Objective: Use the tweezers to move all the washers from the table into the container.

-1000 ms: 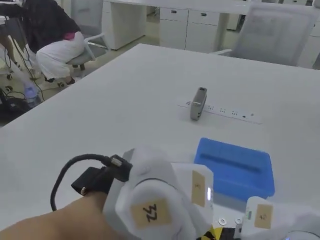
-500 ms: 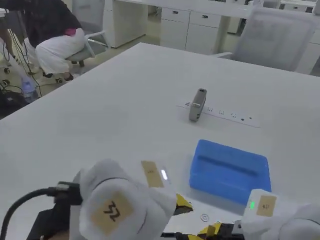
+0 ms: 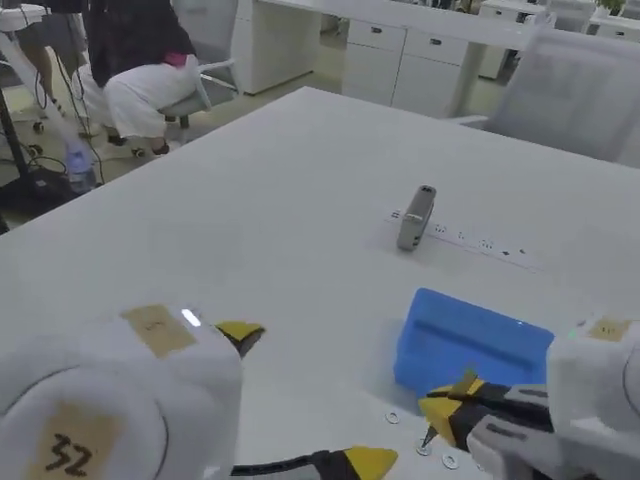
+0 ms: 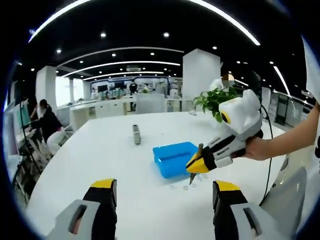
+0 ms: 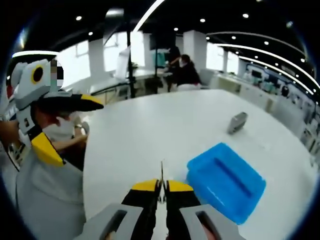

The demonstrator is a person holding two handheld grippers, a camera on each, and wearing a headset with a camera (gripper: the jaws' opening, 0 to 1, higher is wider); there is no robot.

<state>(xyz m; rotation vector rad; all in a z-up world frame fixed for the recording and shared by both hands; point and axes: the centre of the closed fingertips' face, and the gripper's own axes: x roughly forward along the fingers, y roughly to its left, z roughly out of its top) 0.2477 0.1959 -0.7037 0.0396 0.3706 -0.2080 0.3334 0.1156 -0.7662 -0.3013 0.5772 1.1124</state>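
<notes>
Open-plan office space is stretching out behind a broad white tabletop (image 3: 250,230), with ceiling lights (image 4: 102,35) glowing overhead, white desks (image 3: 420,30) lining the back and a person (image 3: 140,60) sitting off to the far left. Near the middle of the tabletop a grey device (image 3: 415,217) is standing at one end of a white power strip (image 3: 480,245). The left gripper (image 3: 303,398) is hovering low over the near part of the tabletop, its yellow-tipped jaws spread wide with nothing between them. In the left gripper view they are rising well apart at the bottom. The right gripper (image 3: 445,405) is reaching in from the right, gripped by a hand (image 4: 257,148) and tilting down toward the surface. Its jaws are pressing together on the tweezers (image 3: 428,437), whose thin point is aiming downward. Several washers (image 3: 424,450) are lying loose on the tabletop just beside the near edge of the blue container (image 3: 470,345) — the tweezers' point is hanging close over them. Whether it is touching one cannot be told.
</notes>
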